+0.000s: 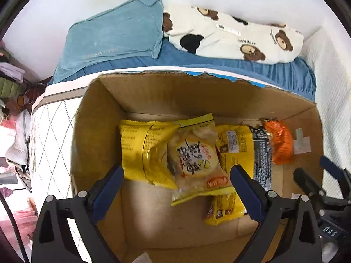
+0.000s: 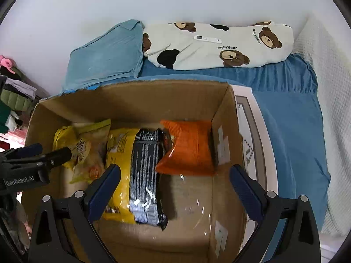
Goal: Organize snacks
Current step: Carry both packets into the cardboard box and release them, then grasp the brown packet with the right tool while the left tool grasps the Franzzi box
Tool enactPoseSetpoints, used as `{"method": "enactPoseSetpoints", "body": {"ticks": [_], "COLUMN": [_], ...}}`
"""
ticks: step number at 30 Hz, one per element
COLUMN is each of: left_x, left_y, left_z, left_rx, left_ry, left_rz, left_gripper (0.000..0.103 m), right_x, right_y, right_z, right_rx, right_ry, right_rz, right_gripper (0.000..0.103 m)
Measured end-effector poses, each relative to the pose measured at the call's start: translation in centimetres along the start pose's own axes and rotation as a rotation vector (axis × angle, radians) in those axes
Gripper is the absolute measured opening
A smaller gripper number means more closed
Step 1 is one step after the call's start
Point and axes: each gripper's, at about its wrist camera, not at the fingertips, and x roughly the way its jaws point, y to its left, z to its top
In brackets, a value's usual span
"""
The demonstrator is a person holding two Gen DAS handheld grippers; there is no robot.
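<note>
Both the left gripper (image 1: 176, 175) and right gripper (image 2: 175, 175) hang with jaws wide apart, gripping nothing, above snack packets (image 1: 193, 151) lying inside the cardboard box (image 1: 153, 92) on the bed (image 2: 285, 109).

Two black tools (image 1: 176, 180) (image 2: 175, 180), navy-blue finger pads (image 1: 109, 188), silver screws, white "GenRobot.AI" lettering.

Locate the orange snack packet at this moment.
In the right wrist view, the orange packet lies in the cardboard box's far right corner, beside the black packet.
</note>
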Motion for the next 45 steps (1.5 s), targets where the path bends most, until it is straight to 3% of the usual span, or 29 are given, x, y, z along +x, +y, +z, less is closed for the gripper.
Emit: {"method": "enactPoseSetpoints", "body": {"ticks": [7, 17, 26, 28, 30, 31, 32, 36, 43, 44, 45], "left_x": [-2.5, -6.1, -9.8, -9.1, -7.5, -6.7, -5.6, 0.0, 6.8, 7.6, 8.2], "left_y": [-0.2, -0.4, -1.6, -2.2, -3.3, -3.8, -4.5, -8.2, -15.0, -15.8, -16.4], "left_z": [-3.8, -9.0, -14.7, -16.6, -19.0, -19.8, -20.7, -23.6, -25.3, -25.4, -25.5], "left_rx": [-0.008, 0.019, 0.052, 0.085, 0.127, 0.146, 0.171, 0.297, 0.501, 0.531, 0.548], "left_ry": [-0.092, -0.206, -0.291, -0.273, -0.232, -0.212, -0.18, -0.029, 0.09, 0.098, 0.108], "left_rz": [-0.031, -0.008, -0.027, -0.018, -0.012, -0.01, -0.014, -0.038, 0.004, 0.02, 0.027], "left_gripper": [0.099, 0.099, 0.099, 0.099, 0.099, 0.099, 0.099, 0.099, 0.097, 0.089, 0.071], "right_x": [-2.2, -6.2, -11.1, -11.2, -11.0, -10.9, -10.6, -9.2, -4.8, -3.8, -3.1], "right_y": [0.2, 0.6, 1.0, 0.7, -0.1, -0.5, -1.2, -4.8, -10.2, -10.6, -10.8], "right_z": [-3.9, -9.3, -13.9, -15.5, -17.3, -18.1, -19.3, -23.4, -29.5, -30.2, -30.7], "right_rx": [-0.013, -0.017, -0.001, -0.003, 0.006, 0.005, 0.018, 0.085, 0.132, 0.116, 0.103], "right_ry": [-0.019, -0.083, -0.147, -0.137, -0.129, -0.132, -0.118, -0.059, 0.107, 0.129, 0.141], "right_rz": [0.005, 0.022, 0.113, 0.108, 0.103, 0.098, 0.101, 0.09, 0.011, 0.003, 0.003], "right_gripper": [0.101, 0.101, 0.101, 0.099, 0.083, 0.067, 0.063, 0.063, 0.069, 0.069, 0.069]}}
